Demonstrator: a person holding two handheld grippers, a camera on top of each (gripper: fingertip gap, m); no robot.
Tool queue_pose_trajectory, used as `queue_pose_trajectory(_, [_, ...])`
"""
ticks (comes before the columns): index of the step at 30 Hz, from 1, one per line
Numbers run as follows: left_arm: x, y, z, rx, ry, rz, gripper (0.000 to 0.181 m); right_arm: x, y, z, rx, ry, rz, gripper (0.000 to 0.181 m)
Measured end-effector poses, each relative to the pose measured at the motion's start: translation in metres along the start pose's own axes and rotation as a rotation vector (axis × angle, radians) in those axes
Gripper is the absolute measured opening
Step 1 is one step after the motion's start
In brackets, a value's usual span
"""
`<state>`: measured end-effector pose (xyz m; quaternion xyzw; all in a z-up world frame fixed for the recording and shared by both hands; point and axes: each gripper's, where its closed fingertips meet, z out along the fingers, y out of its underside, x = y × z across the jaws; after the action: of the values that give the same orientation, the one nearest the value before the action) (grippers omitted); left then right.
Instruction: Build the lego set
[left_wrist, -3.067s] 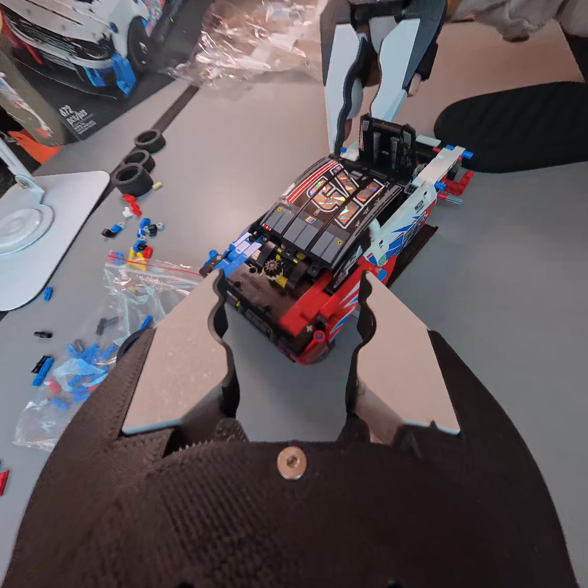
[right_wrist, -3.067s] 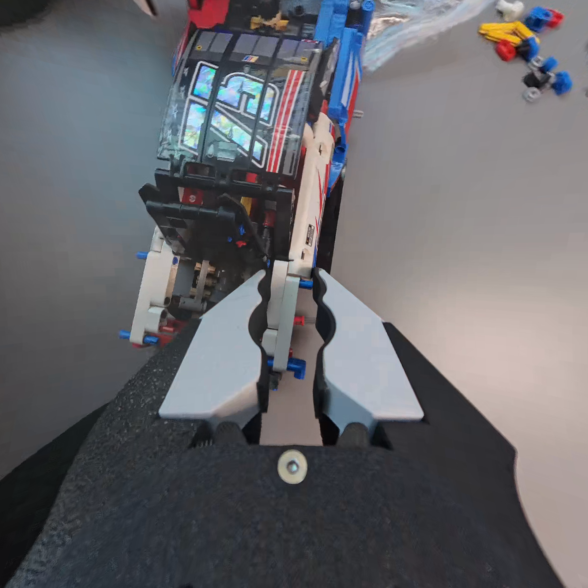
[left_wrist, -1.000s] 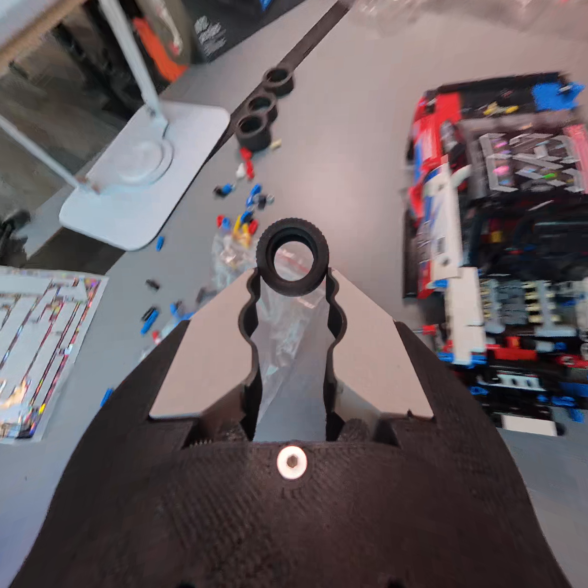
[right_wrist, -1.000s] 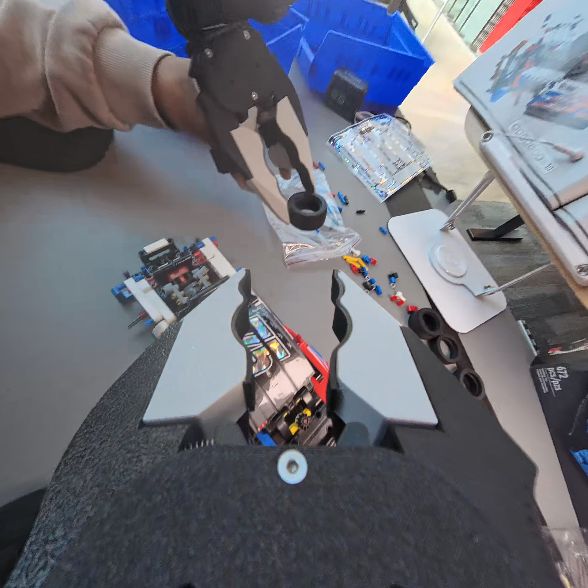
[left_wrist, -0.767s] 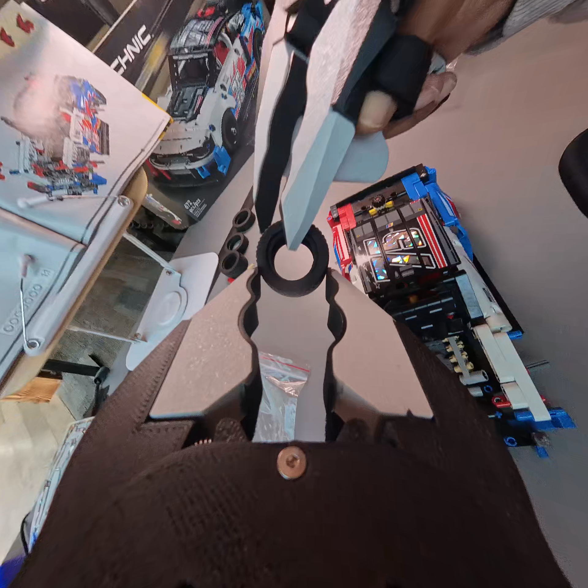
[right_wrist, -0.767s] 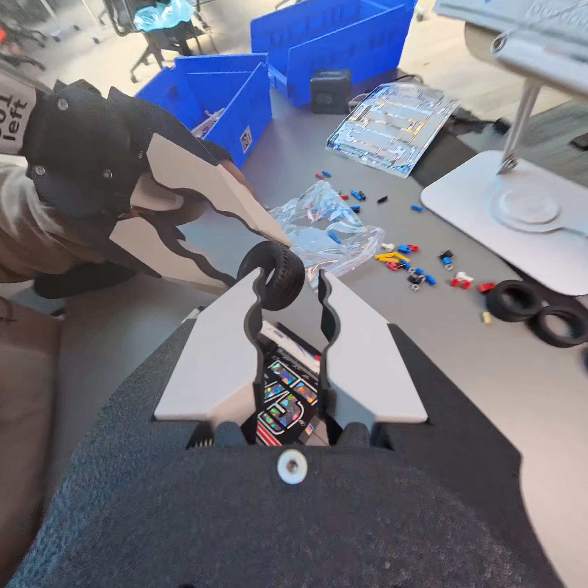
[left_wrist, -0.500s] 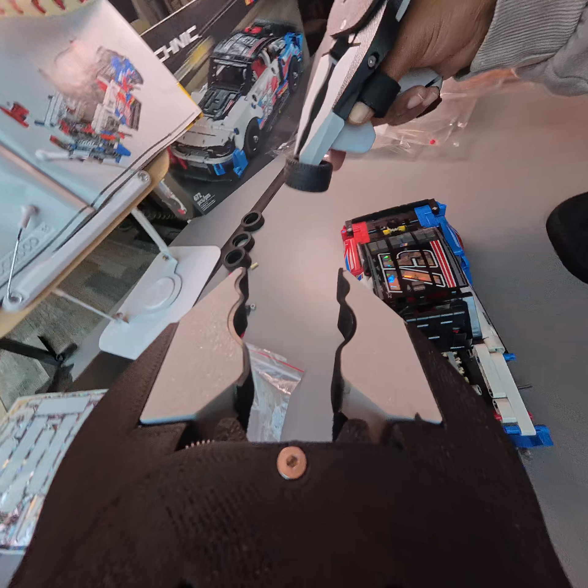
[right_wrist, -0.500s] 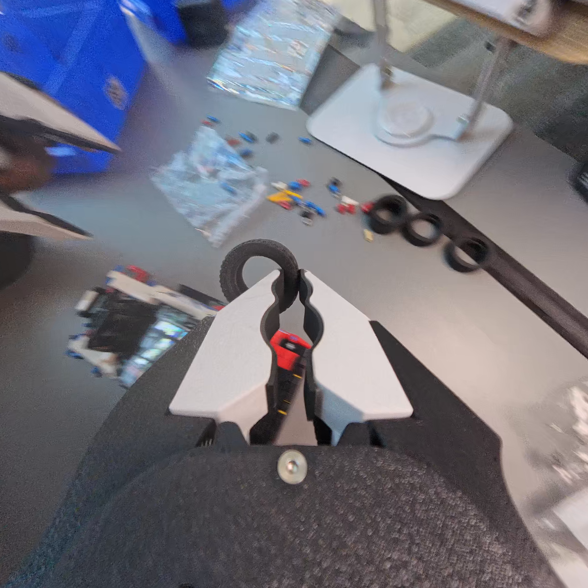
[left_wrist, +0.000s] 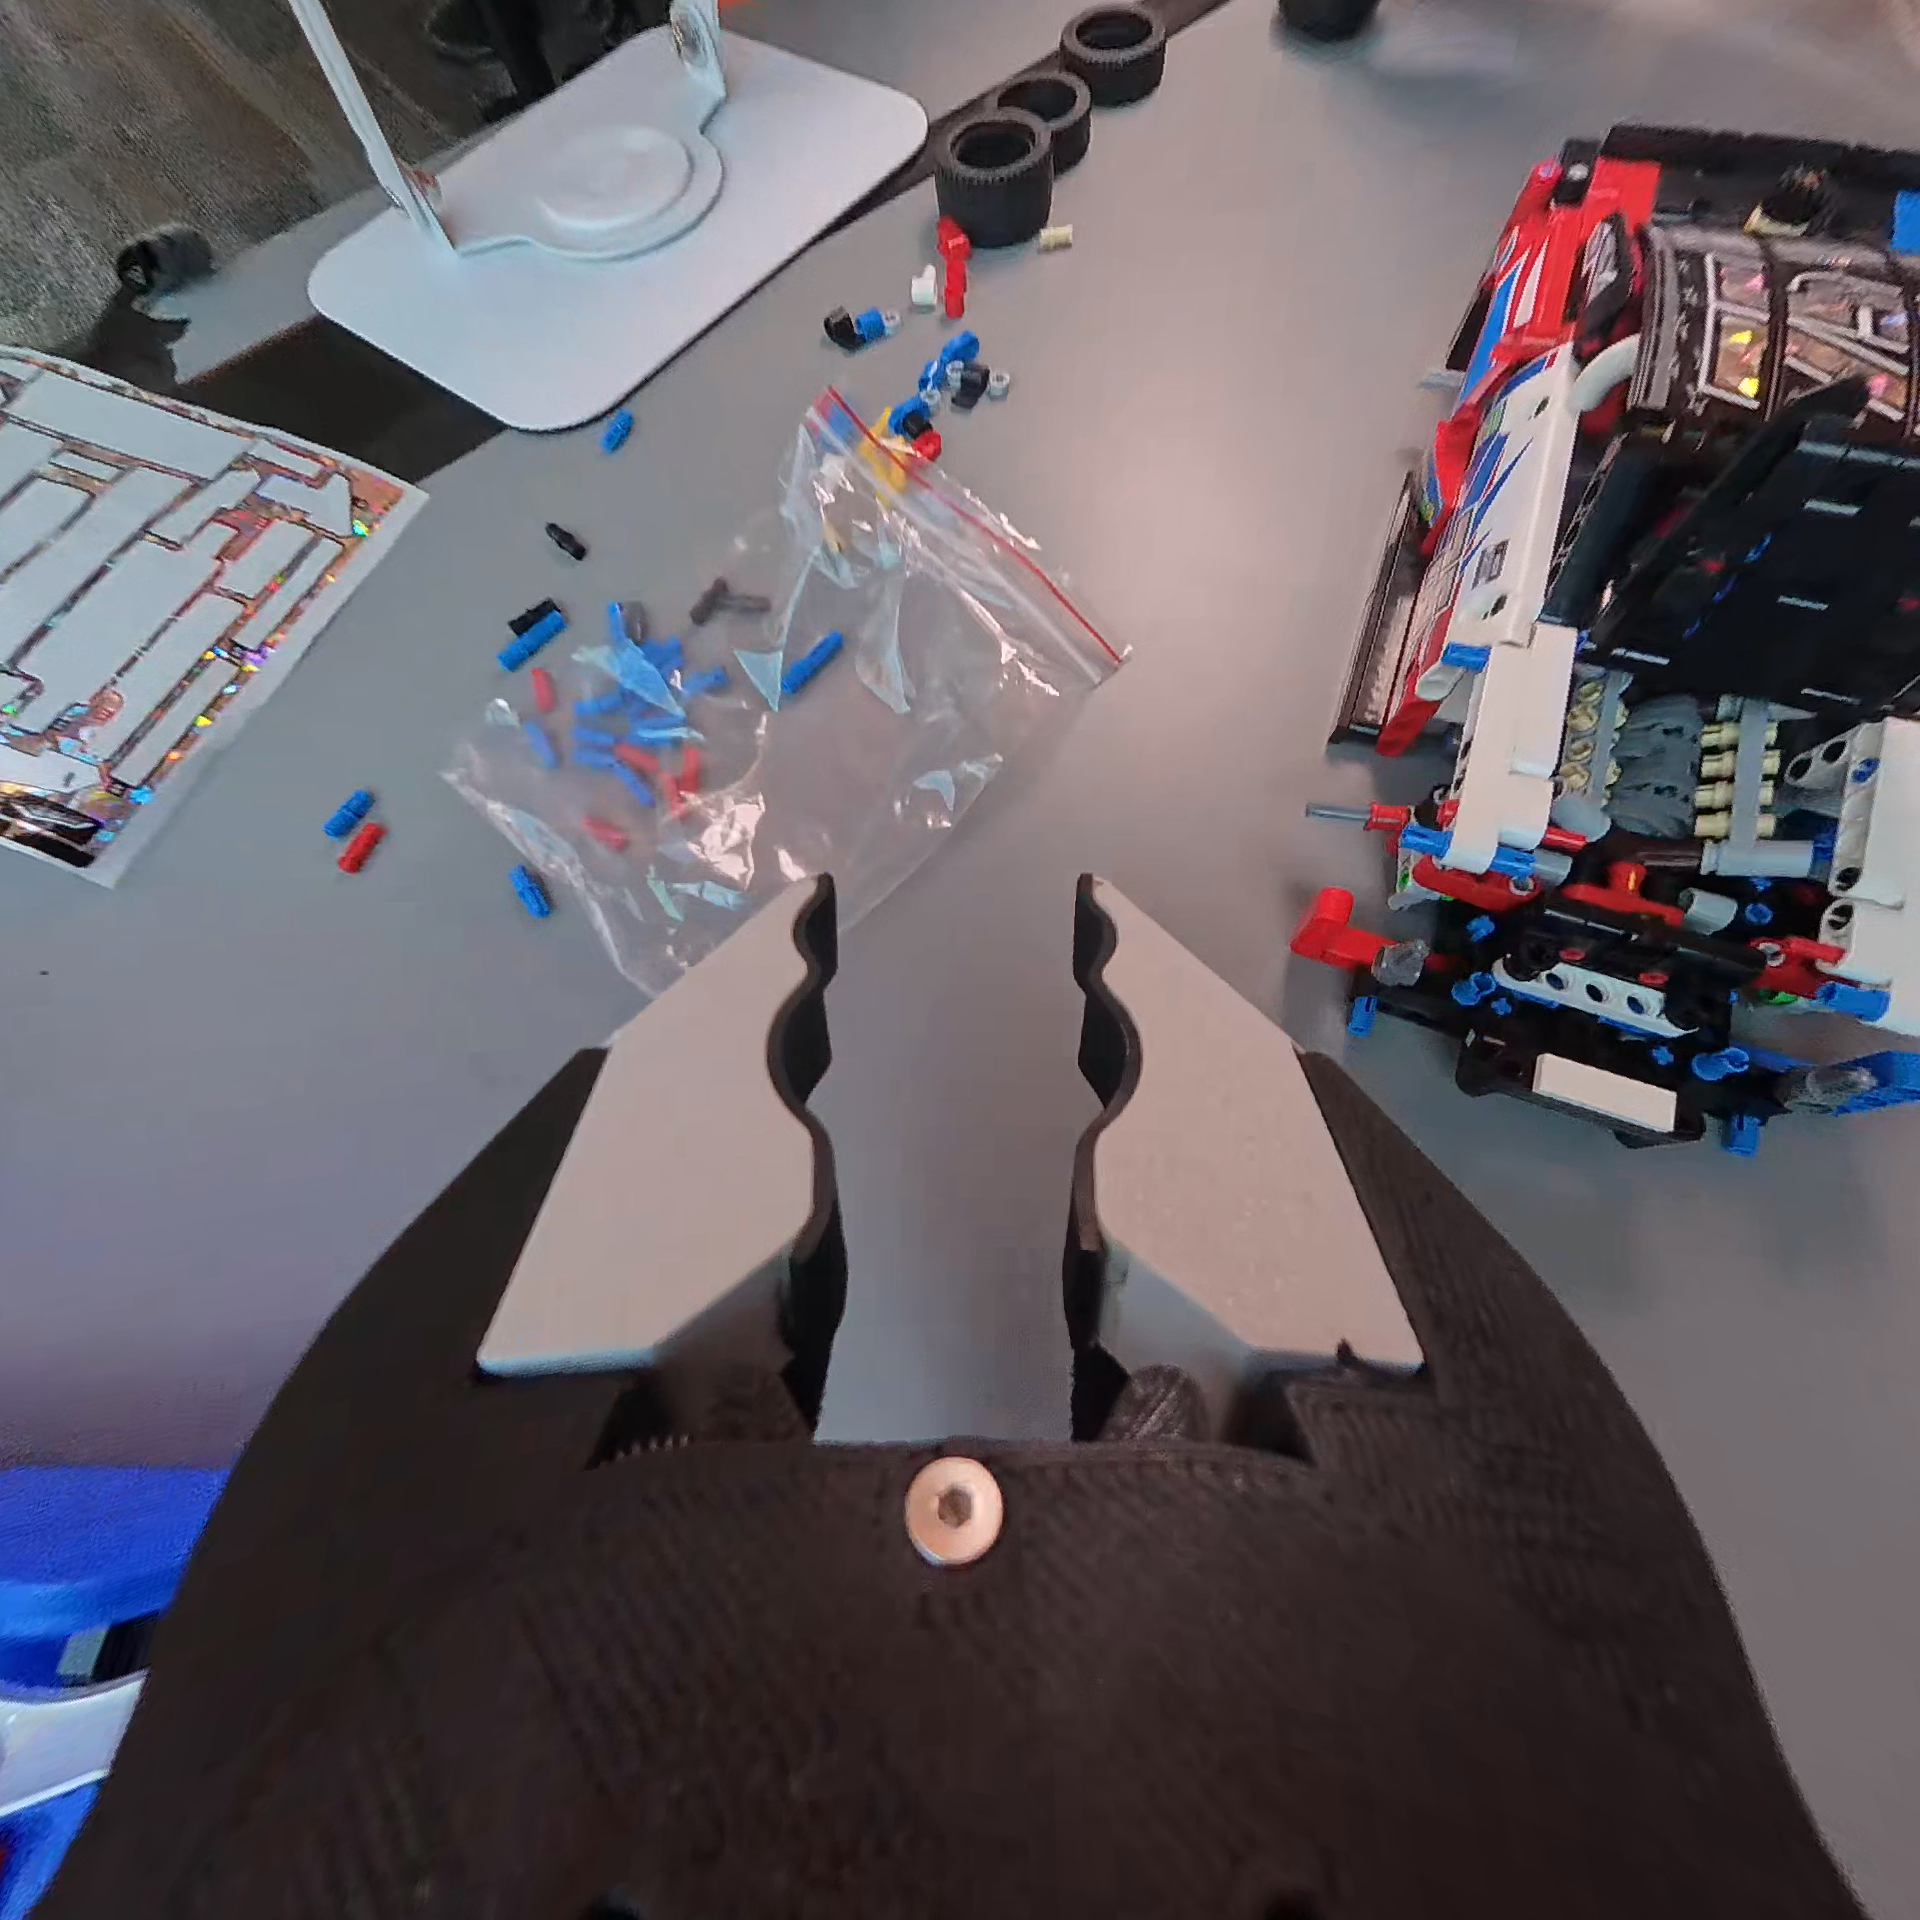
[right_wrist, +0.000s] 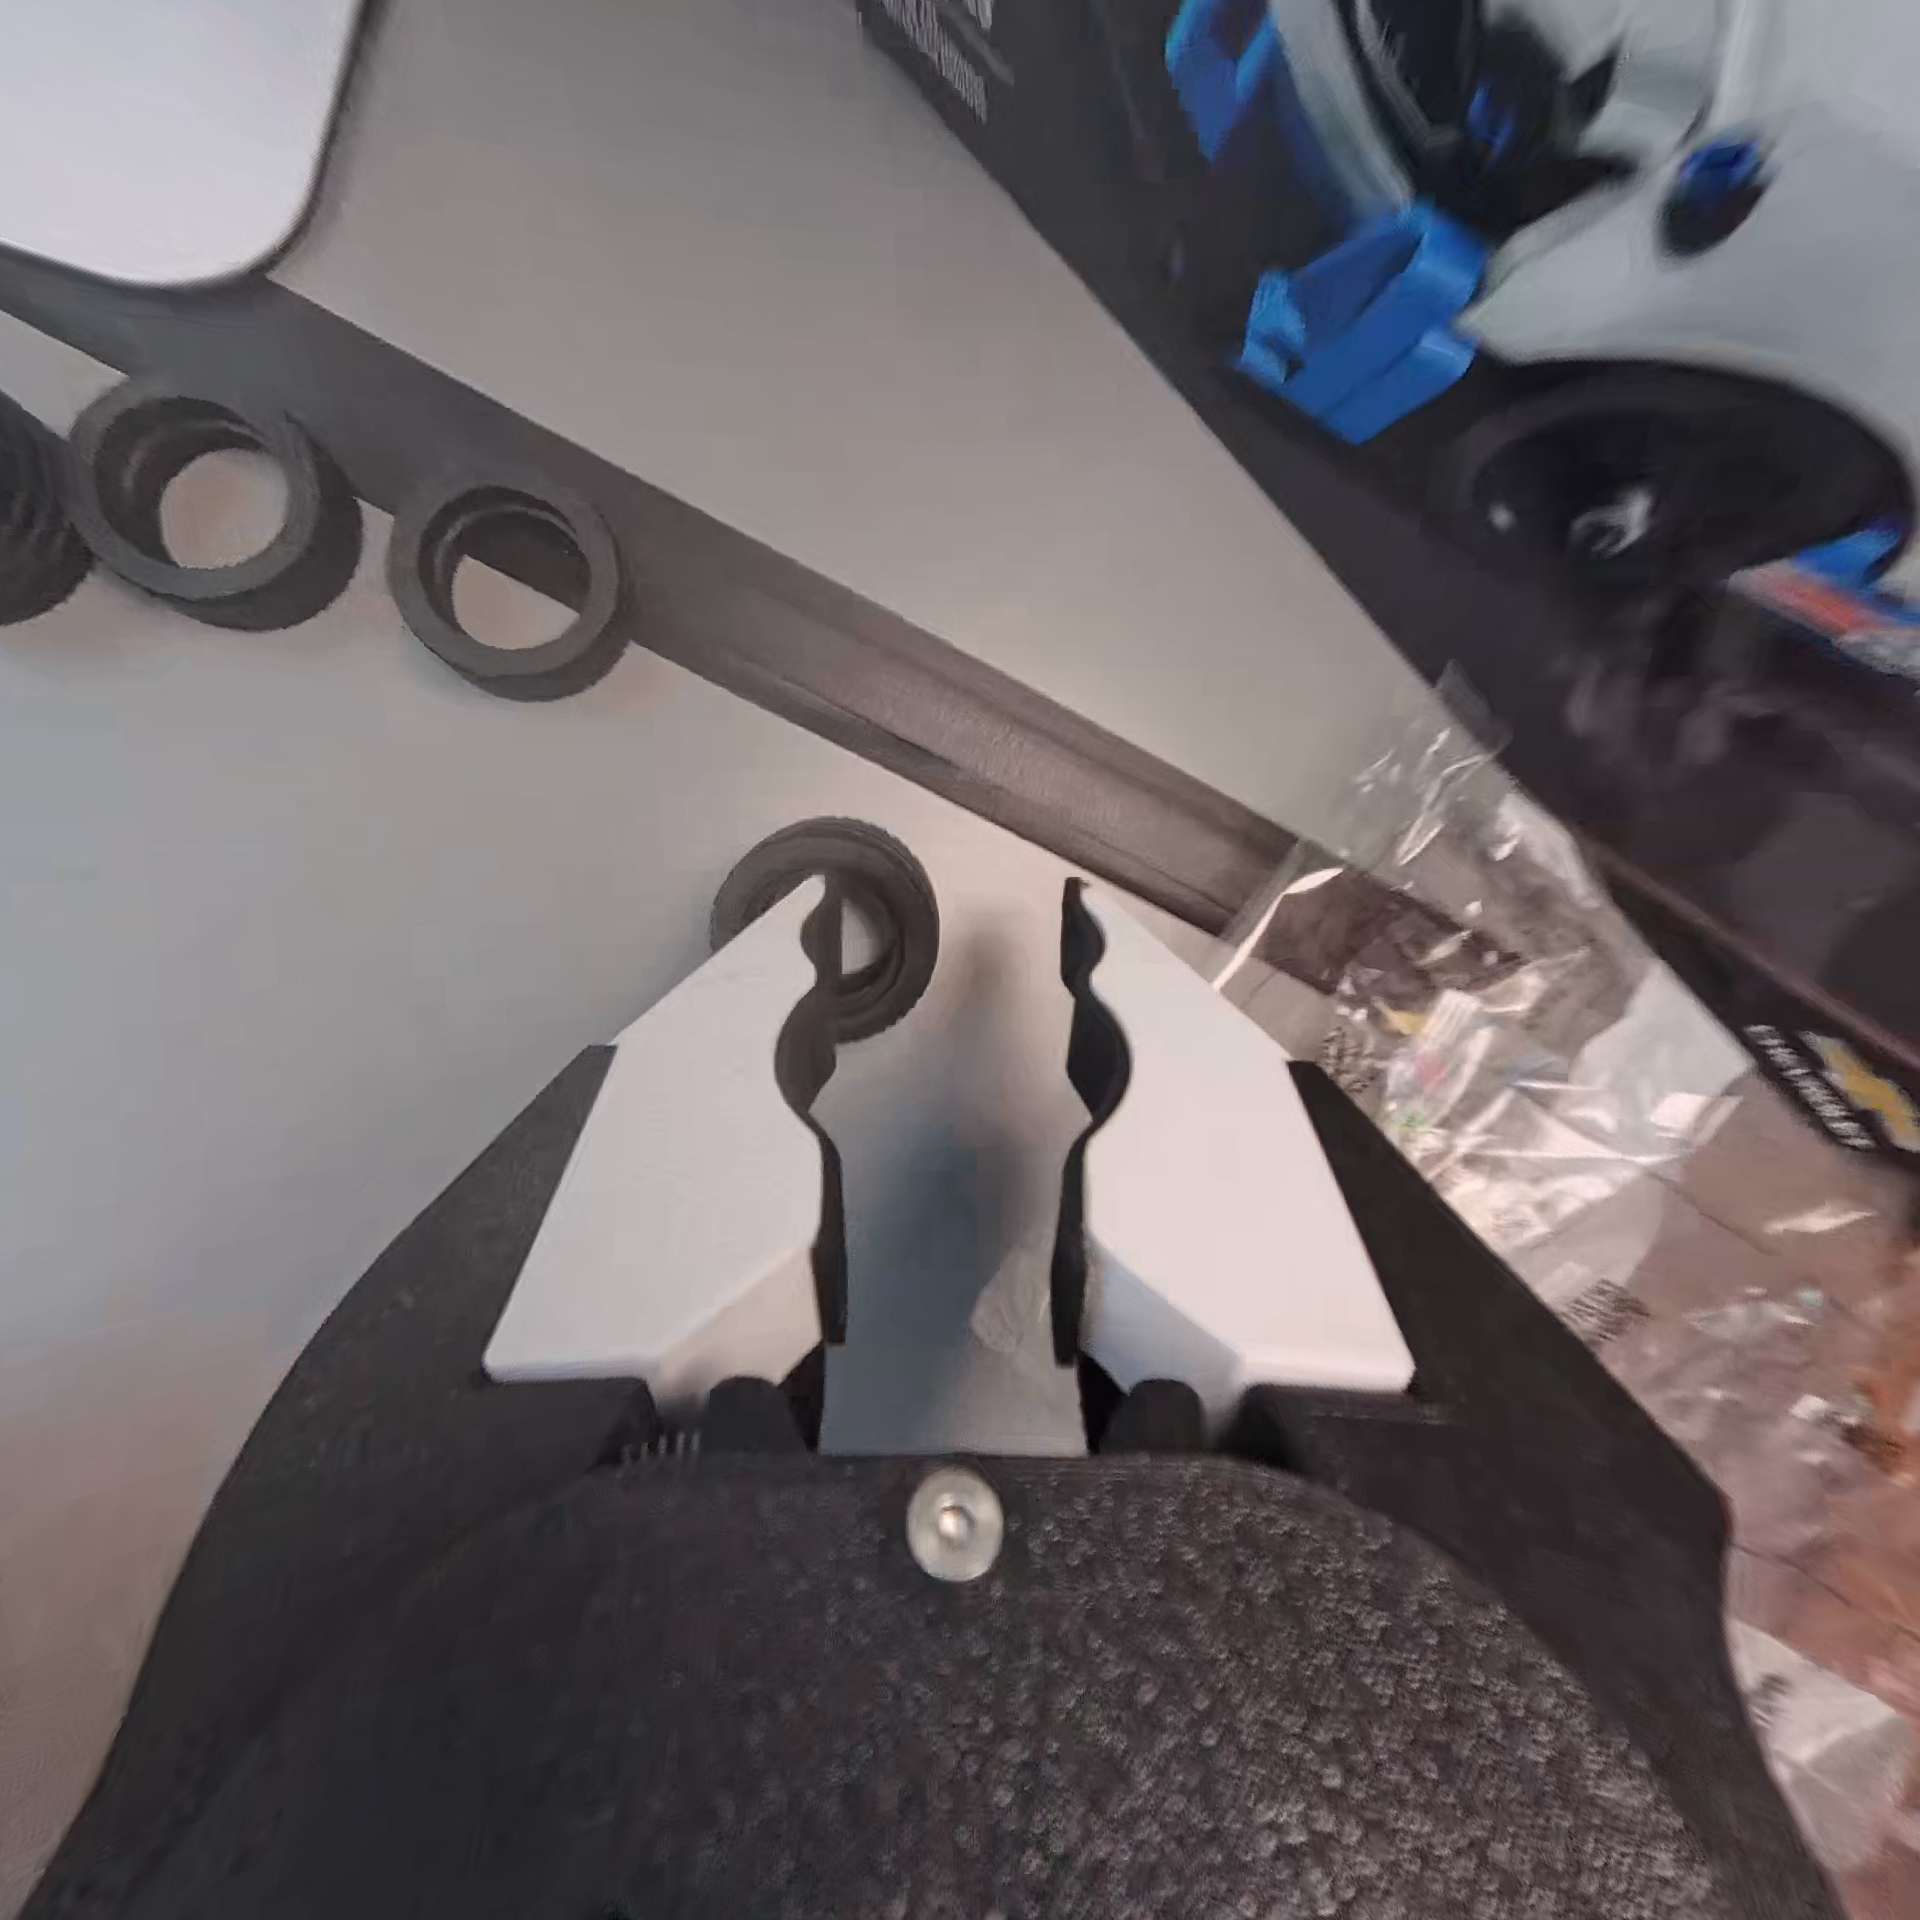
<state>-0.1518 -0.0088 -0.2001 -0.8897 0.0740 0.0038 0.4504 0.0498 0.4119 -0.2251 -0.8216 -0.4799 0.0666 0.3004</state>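
Observation:
The partly built lego car (left_wrist: 1621, 582), red, white, blue and black, lies on the grey table at the right of the left wrist view. My left gripper (left_wrist: 956, 888) is open and empty above the table, to the left of the car. My right gripper (right_wrist: 940, 894) is open over the table. A black tyre (right_wrist: 906, 940) lies on the table at its left fingertip, partly hidden behind that finger and not gripped. Two more tyres (right_wrist: 197, 509) (right_wrist: 509, 582) lie to the upper left. The car is out of the right wrist view.
A clear bag of small pieces (left_wrist: 831, 707) and loose blue, red and black pins (left_wrist: 935, 384) lie ahead of my left gripper. Behind them are tyres (left_wrist: 997, 177), a white stand base (left_wrist: 623, 208) and a sticker sheet (left_wrist: 135, 592). The set's box (right_wrist: 1558, 312) and crumpled bags (right_wrist: 1507, 1039) lie right of my right gripper. My right fingertips sit around 45 cm from my left ones.
My right gripper was shut on the tyre and has opened; the tyre now lies on the table near the other tyres. My left gripper has swung down towards the table, still open.

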Motion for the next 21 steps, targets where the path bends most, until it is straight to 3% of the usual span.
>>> queue_pose_trajectory(1, [0.002,0.004,0.008,-0.014,0.010,0.007,0.045,-0.005,-0.013,-0.014,0.063,0.027,-0.054,0.041])
queue_pose_trajectory(5, [0.004,0.009,0.046,-0.077,0.022,0.143,0.048,-0.094,-0.059,-0.073,0.276,-0.197,-0.163,0.042])
queue_pose_trajectory(7, [0.001,0.010,0.064,-0.118,0.023,0.222,0.049,-0.131,-0.064,-0.089,0.295,-0.232,-0.249,0.043])
queue_pose_trajectory(10, [0.002,0.006,0.075,-0.134,0.078,0.222,0.034,-0.183,-0.064,-0.102,0.295,-0.301,-0.365,0.044])
queue_pose_trajectory(12, [0.003,0.008,0.076,-0.136,0.090,0.230,0.016,-0.214,-0.061,-0.107,0.293,-0.357,-0.425,0.043])
queue_pose_trajectory(15, [0.001,0.010,0.072,-0.112,0.075,0.291,0.005,-0.253,-0.054,-0.106,0.259,-0.465,-0.476,0.039])
queue_pose_trajectory(21, [0.003,-0.031,0.032,0.157,0.112,0.248,0.000,-0.308,-0.036,-0.100,0.154,-0.779,-0.360,0.038])
